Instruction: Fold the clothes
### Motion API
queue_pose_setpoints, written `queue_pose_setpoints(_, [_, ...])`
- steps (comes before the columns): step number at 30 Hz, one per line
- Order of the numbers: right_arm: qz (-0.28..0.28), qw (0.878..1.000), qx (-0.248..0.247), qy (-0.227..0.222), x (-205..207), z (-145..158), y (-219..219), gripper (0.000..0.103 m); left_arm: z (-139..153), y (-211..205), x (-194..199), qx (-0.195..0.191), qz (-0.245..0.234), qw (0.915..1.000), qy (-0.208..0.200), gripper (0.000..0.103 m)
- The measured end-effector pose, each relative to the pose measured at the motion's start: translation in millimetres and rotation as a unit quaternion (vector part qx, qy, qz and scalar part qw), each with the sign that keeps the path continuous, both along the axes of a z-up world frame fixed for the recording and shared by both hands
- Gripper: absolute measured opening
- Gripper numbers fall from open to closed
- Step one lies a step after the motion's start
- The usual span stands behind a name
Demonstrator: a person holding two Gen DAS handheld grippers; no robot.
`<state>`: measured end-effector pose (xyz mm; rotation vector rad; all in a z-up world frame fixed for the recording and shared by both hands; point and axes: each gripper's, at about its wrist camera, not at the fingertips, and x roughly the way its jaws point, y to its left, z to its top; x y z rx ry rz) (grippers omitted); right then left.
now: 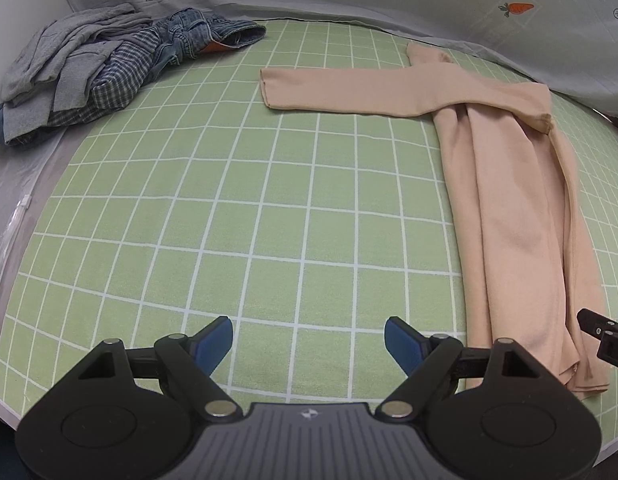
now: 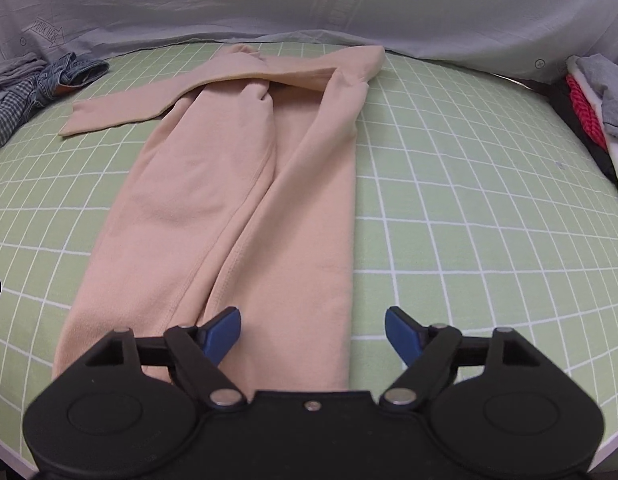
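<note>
The near hem of the peach long-sleeved top [image 2: 229, 200] is hidden behind the right gripper [image 2: 313, 334], which hangs wide and empty over it, while the left gripper [image 1: 309, 344], equally wide, hovers over bare green checked sheet [image 1: 229, 220] to the garment's left.

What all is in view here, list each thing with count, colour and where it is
top: 1, peach, mid mat, sides folded in, one sleeve out left
mat: 1, green with white grid, under everything
pile: 1, grey, plaid and denim, far left
stack: 1, grey, white, pink, black, far right
sheet: 1, pale grey, carrot print, behind mat
left gripper: fingers blue, open, over bare mat
right gripper: fingers blue, open, at top's near hem
</note>
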<state>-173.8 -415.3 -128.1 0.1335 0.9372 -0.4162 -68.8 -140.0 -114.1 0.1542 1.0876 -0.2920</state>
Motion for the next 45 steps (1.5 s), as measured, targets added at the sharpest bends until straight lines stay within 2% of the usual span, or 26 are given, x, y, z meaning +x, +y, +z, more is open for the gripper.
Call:
queue_pose_setpoints(9, [-0.016,0.998,-0.013,-0.053,55,25,-52,0.085,7,-12,58,-0.014,0.056,0.9981,-0.019,0.084])
queue_pose_setpoints(14, [0.003,0.995,-0.056,-0.077,114,40,-78,0.093,6,-25,111,-0.008,0.078,0.9965,-0.029,0.084])
queue_pose_setpoints(20, [0.010,0.995,-0.056,-0.084,192,35,-115,0.094,-8,-41,182,0.000,0.110,0.9936,-0.025,0.084])
queue_pose_setpoints(22, [0.018,0.995,-0.053,-0.084,213,28,-123,0.091,-13,-45,204,0.004,0.122,0.9921,-0.029,0.084])
queue_pose_setpoints(26, [0.045,0.996,-0.049,-0.062,248,5,-132,0.078,-26,-52,234,0.019,0.127,0.9910,-0.038,0.084])
queue_pose_setpoints(30, [0.063,0.996,-0.042,-0.039,266,-16,-135,0.062,-34,-54,247,0.010,0.118,0.9921,-0.042,0.083])
queue_pose_setpoints(31, [0.062,0.997,-0.037,-0.040,267,-19,-136,0.061,-34,-54,248,0.005,0.113,0.9926,-0.043,0.083])
queue_pose_setpoints(32, [0.060,0.997,-0.032,-0.043,267,-22,-138,0.060,-34,-54,248,0.001,0.109,0.9930,-0.046,0.081])
queue_pose_setpoints(34, [0.054,0.997,-0.009,-0.054,267,-23,-141,0.047,-34,-55,248,-0.004,0.100,0.9935,-0.054,0.074])
queue_pose_setpoints(36, [0.058,0.997,0.003,-0.059,267,-24,-141,0.023,-33,-57,246,-0.007,0.093,0.9938,-0.060,0.062])
queue_pose_setpoints(37, [0.061,0.996,-0.001,-0.058,267,-24,-139,0.018,-33,-57,246,-0.009,0.091,0.9938,-0.064,0.057])
queue_pose_setpoints(38, [0.064,0.996,-0.005,-0.056,268,-24,-138,0.009,-32,-58,245,-0.012,0.090,0.9937,-0.066,0.048])
queue_pose_setpoints(39, [0.065,0.996,-0.007,-0.056,268,-23,-137,0.005,-32,-58,244,-0.016,0.091,0.9935,-0.067,0.043])
queue_pose_setpoints(40, [0.063,0.996,-0.005,-0.059,267,-23,-138,0.004,-31,-58,244,-0.021,0.092,0.9933,-0.067,0.029])
queue_pose_setpoints(41, [0.057,0.996,0.002,-0.064,265,-22,-139,0.003,-31,-57,244,-0.032,0.094,0.9930,-0.065,0.011])
queue_pose_setpoints(42, [0.053,0.996,0.004,-0.071,262,-18,-140,0.003,-30,-55,244,-0.043,0.098,0.9923,-0.063,0.005])
queue_pose_setpoints(45, [0.043,0.995,0.002,-0.094,254,-4,-141,0.002,-26,-49,242,-0.069,0.110,0.9895,-0.062,0.004])
